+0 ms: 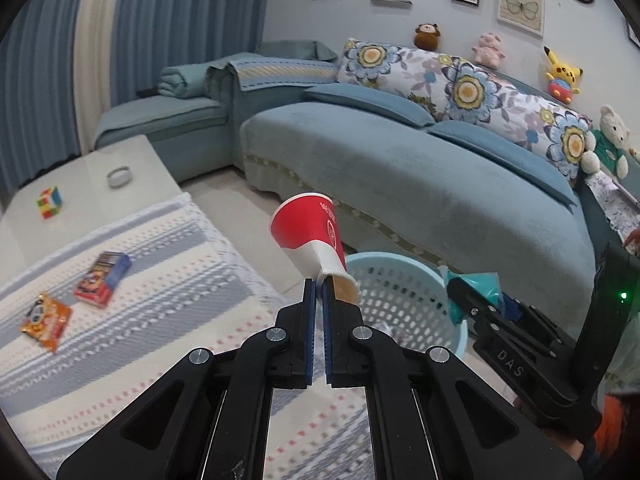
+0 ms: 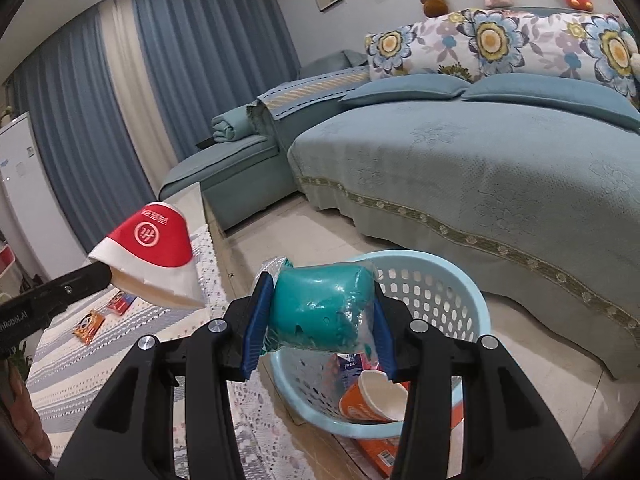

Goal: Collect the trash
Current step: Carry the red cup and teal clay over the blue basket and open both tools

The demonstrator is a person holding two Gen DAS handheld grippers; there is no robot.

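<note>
Red-and-white paper cup and teal packet, both held above the bin.

Left gripper (image 1: 319, 280) has its jaws pressed together on the paper cup (image 1: 310, 236) rim, cup flattened, at twelve o'clock. Right gripper (image 2: 318, 312) pinches the teal packet (image 2: 320, 308) across its width. Both point downward toward the blue basket (image 2: 448, 280), at one o'clock in the left view, probably for dropping.

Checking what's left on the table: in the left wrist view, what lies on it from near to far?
Orange snack packet → red and blue box → colour cube → small ring.
</note>
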